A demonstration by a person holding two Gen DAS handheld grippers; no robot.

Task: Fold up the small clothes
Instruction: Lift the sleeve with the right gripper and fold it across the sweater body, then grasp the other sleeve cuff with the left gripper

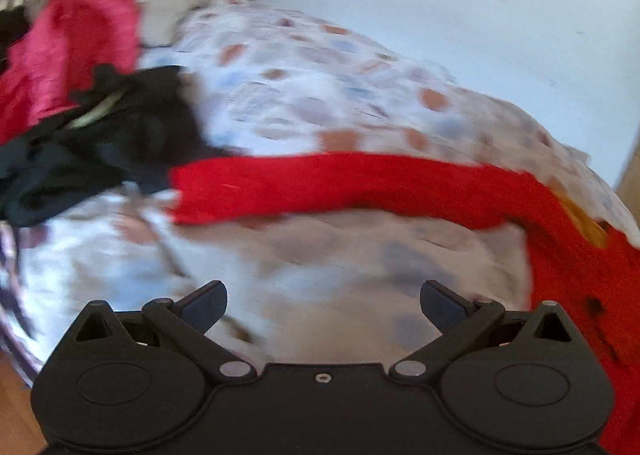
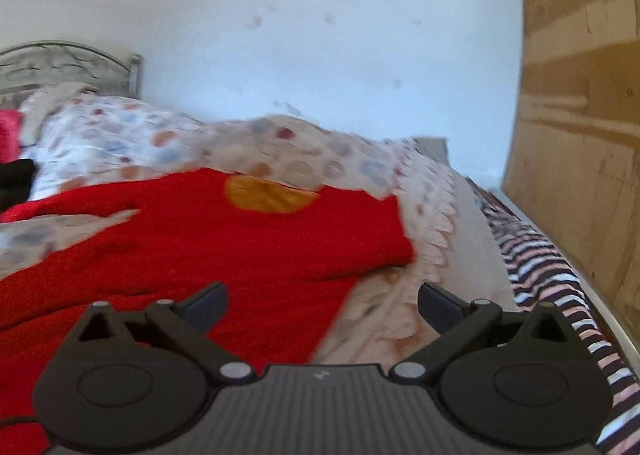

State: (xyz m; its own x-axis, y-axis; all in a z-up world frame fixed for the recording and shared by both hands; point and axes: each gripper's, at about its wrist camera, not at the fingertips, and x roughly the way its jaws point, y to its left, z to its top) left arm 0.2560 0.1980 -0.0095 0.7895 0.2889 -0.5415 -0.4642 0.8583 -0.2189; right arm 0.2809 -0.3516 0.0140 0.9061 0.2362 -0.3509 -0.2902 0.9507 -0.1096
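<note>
Red knitted sweater point(image 2: 224, 251) lies spread on the floral-quilted bed point(image 2: 120, 131). Left hand-held gripper point(image 1: 323, 305) gapes empty; right hand-held gripper point(image 2: 322, 305) spread wide, nothing pinched.

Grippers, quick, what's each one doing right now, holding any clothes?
Left gripper: open, jaws wide apart, nothing between them.
Right gripper: open, jaws wide apart, holding nothing; red garment lies on the bed.

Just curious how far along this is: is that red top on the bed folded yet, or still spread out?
Spread out, not folded. The red top lies flat on the patterned bedspread, one sleeve stretched sideways.
</note>
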